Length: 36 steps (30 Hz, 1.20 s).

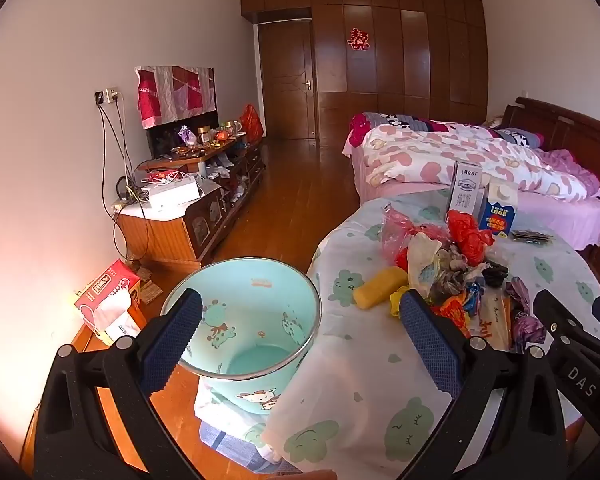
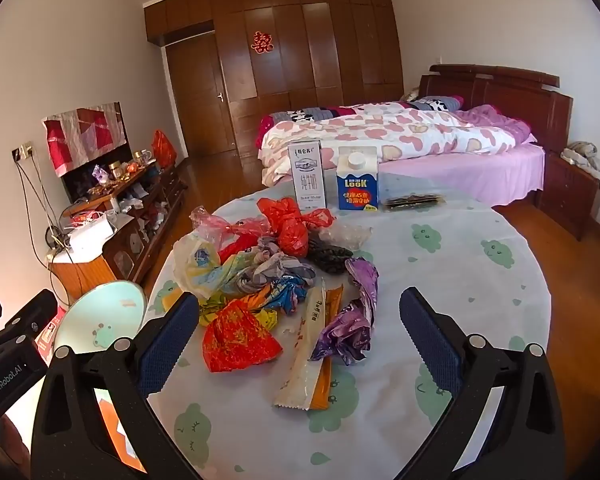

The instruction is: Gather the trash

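Observation:
A heap of crumpled wrappers and plastic bags (image 2: 276,280) lies on the round table (image 2: 440,280) with the cloud-print cloth. A flat beige snack packet (image 2: 306,344), a red wrapper (image 2: 238,338) and a purple foil wrapper (image 2: 352,320) lie nearest. My right gripper (image 2: 300,340) hovers open above these, holding nothing. A mint-green bin (image 1: 244,324) with cartoon prints stands beside the table's left edge, empty inside. My left gripper (image 1: 304,340) hangs open over the bin's rim and the table edge. The heap (image 1: 452,272) lies to its right, with a yellow packet (image 1: 380,288) on its near side.
A white milk carton (image 2: 308,176), a blue LOOK carton (image 2: 357,184) and a dark flat packet (image 2: 414,201) stand at the table's far side. A bed (image 2: 400,140) lies behind. A cluttered wooden TV cabinet (image 1: 204,184) lines the left wall. A tissue box (image 1: 110,300) sits by the bin.

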### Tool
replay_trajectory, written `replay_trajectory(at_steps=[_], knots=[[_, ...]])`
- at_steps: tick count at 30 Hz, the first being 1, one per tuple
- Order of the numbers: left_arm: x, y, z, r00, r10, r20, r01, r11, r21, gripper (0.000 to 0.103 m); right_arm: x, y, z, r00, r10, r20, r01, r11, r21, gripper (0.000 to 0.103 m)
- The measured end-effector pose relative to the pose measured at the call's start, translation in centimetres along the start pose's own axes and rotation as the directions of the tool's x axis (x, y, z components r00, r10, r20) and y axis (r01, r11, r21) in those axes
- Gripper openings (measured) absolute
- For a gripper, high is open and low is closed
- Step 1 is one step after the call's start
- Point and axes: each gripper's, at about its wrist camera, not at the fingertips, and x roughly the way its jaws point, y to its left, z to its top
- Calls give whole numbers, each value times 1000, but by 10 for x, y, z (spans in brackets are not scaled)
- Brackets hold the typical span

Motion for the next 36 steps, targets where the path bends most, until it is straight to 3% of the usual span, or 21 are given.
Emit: replay_trajectory(at_steps=[36], knots=[[-1,-1,1,1000,-10,-10,10,1000,3,97,-2,-5,2,1000,-1,0,1,1000,9,98]])
